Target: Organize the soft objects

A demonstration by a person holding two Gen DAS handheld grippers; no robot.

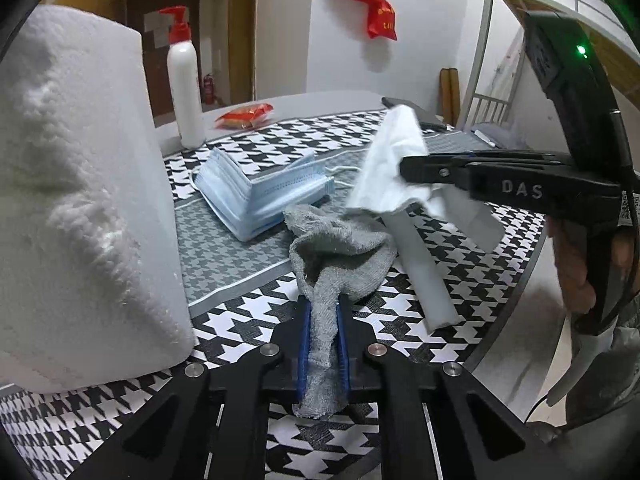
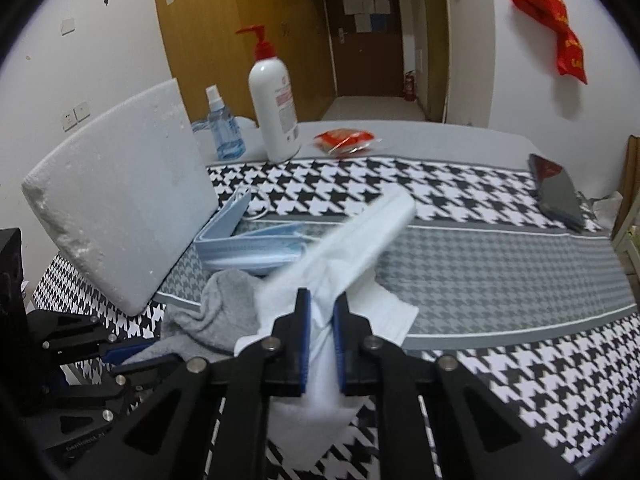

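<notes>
My left gripper is shut on a grey sock that lies crumpled on the houndstooth cloth; the sock also shows in the right wrist view. My right gripper is shut on a white cloth and holds it lifted just above the table; it shows in the left wrist view pinching that white cloth. A stack of blue face masks lies behind the sock, and it shows in the right wrist view. A paper towel roll stands close on the left.
A white pump bottle and a small blue spray bottle stand at the back. A red snack packet lies near them. A dark phone lies at the right edge. The table edge curves close on the right.
</notes>
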